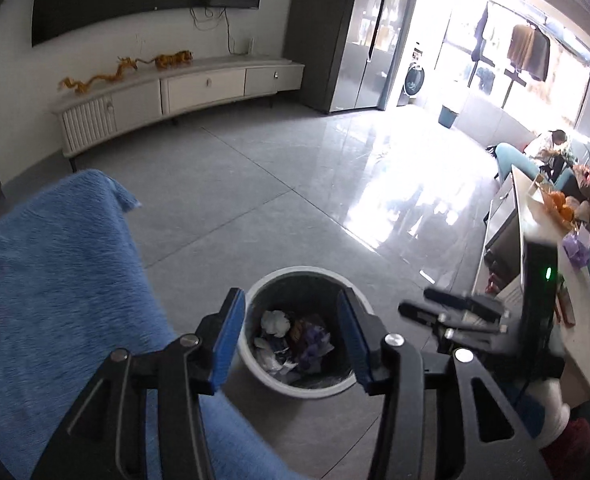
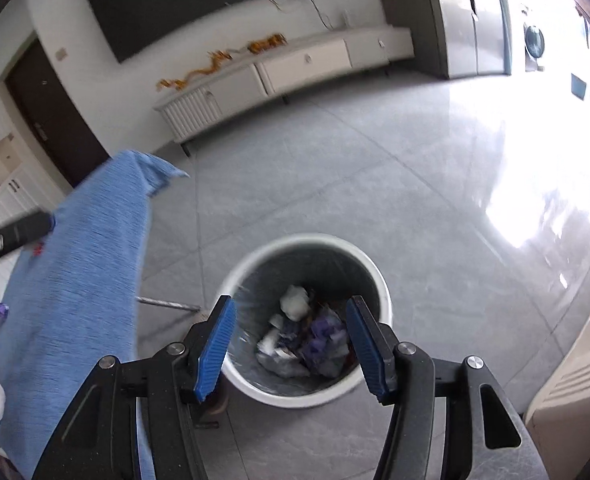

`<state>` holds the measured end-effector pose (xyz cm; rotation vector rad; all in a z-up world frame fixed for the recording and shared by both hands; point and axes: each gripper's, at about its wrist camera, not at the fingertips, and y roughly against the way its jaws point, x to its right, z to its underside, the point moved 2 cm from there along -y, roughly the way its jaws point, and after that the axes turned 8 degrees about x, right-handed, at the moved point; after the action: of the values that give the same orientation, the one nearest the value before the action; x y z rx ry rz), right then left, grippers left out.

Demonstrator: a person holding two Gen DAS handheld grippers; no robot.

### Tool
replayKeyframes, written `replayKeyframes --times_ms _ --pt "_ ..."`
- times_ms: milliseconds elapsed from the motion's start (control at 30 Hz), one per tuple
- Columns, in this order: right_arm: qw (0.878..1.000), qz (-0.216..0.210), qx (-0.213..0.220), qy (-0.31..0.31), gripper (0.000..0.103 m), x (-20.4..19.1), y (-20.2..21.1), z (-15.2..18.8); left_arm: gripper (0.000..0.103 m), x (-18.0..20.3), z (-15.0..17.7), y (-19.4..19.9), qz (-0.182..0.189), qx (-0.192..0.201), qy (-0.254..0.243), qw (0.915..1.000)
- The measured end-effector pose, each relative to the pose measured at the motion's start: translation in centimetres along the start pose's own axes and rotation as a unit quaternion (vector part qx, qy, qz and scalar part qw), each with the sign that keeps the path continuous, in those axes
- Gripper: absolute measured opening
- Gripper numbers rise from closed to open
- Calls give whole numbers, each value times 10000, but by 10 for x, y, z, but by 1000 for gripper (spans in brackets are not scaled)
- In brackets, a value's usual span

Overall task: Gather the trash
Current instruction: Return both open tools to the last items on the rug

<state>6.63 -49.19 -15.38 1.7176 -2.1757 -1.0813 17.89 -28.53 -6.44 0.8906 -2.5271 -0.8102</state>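
Both grippers hang over the trash bin, pointing steeply down at it. The left gripper has its blue-padded jaws standing apart with nothing between them; through the gap, below and ahead of the fingertips, sits the bin with its white rim and dark inside. At the bin's bottom lies the trash: a crumpled white wad, purple wrappers and some darker scraps. To this gripper's right, close by and at about the same height, the black frame of the right gripper juts into view, a green light glowing on the body behind it. To its left, a blue cloth covers a raised surface. The right gripper also has its jaws spread, empty, and the same bin lies directly beneath them, its rim framed by the two blue pads. The trash is heaped low inside, well below the fingertips. Left of this gripper the blue cloth stretches away. Grey floor tiles surround the bin.
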Motion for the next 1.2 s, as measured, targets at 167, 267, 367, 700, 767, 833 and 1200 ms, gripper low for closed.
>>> replayKeyframes --times_ms 167,267,367,700,767,833,1200 --pt "9978 -291 453 378 61 -51 33 -25 46 -27 8 71 -402 336 9 9986" --pt "9936 -560 681 700 61 -92 54 -37 46 -48 16 117 -928 616 -3 9938" --pt "9877 -797 807 1076 63 -135 69 -41 46 -74 31 162 -1410 835 98 9864" --pt "9683 -1528 567 1891 66 -256 62 -25 48 -169 107 274 -2790 1079 746 9513" --pt "9651 -1635 467 1992 66 -275 53 -21 50 -181 118 286 -2937 1084 906 9454" --pt "9611 -1733 366 2119 66 -296 44 -15 52 -190 128 292 -3042 1087 1024 9408" --pt "9468 -1998 47 2522 66 -354 6 2 52 -239 145 278 -3224 884 1466 9310"
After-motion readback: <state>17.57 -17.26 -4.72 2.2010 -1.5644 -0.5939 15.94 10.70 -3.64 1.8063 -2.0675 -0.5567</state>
